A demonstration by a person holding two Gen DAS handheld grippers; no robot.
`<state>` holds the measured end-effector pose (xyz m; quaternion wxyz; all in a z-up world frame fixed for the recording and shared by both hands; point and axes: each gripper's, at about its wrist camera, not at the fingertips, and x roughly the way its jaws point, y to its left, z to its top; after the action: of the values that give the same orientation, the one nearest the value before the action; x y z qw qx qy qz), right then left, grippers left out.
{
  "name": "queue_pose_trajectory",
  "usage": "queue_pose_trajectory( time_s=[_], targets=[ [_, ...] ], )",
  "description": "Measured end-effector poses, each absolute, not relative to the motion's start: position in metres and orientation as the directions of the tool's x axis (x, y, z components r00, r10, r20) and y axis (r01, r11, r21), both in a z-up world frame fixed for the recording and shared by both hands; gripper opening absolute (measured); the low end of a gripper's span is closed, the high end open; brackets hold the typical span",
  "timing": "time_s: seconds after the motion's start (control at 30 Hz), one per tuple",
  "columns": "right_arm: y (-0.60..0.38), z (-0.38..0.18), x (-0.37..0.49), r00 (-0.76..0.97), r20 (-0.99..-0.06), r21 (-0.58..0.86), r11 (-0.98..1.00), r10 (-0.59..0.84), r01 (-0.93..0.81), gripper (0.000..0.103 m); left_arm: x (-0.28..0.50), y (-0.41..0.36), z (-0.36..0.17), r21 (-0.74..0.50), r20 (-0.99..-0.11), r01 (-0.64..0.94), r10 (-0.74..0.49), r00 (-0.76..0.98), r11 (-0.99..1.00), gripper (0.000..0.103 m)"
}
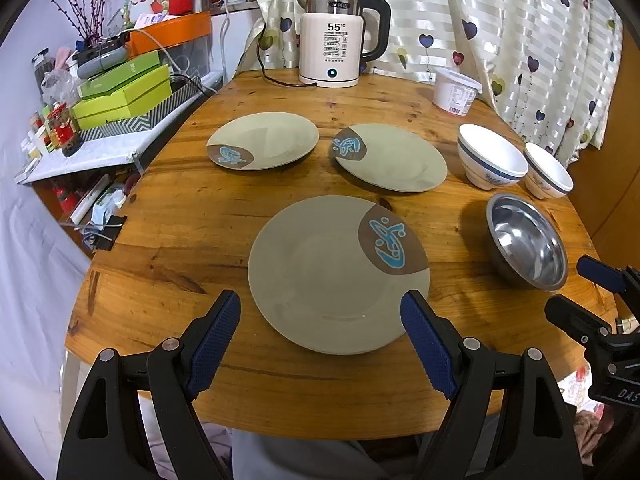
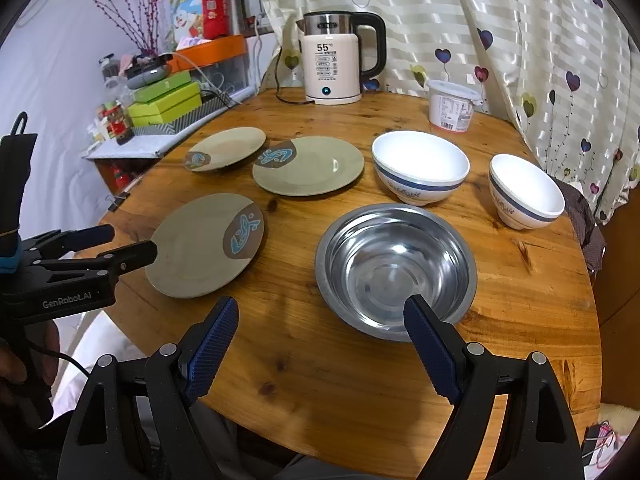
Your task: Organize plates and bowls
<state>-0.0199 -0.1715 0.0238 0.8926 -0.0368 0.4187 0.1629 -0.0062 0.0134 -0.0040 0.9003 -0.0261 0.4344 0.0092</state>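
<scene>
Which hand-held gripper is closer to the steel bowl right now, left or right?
Right. The right hand-held gripper is open at the steel bowl's near rim, one finger overlapping it. The left hand-held gripper is open at the nearest plate, off to the bowl's left.

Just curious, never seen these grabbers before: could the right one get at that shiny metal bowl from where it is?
Probably yes. The right gripper is open, the metal bowl sits just ahead of its fingers, and nothing lies between.

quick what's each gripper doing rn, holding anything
Left gripper: open, holding nothing, poised over the near plate.
Right gripper: open, holding nothing, in front of the steel bowl.
</scene>
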Motion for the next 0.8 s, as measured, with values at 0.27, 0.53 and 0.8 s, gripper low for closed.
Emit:
queue_pose_trajectory(
  time_s=[0.27,0.53,0.8],
  targets=[
    [-0.1709,0.0227,-0.0200,0.595,-0.761,0.069,0.944,0.259,-0.322,0.085,-0.0052,0.0122,-0.0057,-0.038,-0.787,-0.030,-0.011,0.616,0.999,0.083],
    [-0.1704,0.0221,-0.0192,0.594,-0.762,0.069,0.944,0.259,-0.323,0.085,-0.0049,0.0142,-0.0072,-0.053,-0.787,-0.030,-0.023,0.617,0.998,0.082],
    [-0.1680,0.0210,-0.0175,0.590,-0.763,0.072,0.941,0.265,-0.329,0.085,-0.0039,0.0143,-0.0083,-0.060,-0.787,-0.027,-0.031,0.616,0.998,0.081]
  ],
)
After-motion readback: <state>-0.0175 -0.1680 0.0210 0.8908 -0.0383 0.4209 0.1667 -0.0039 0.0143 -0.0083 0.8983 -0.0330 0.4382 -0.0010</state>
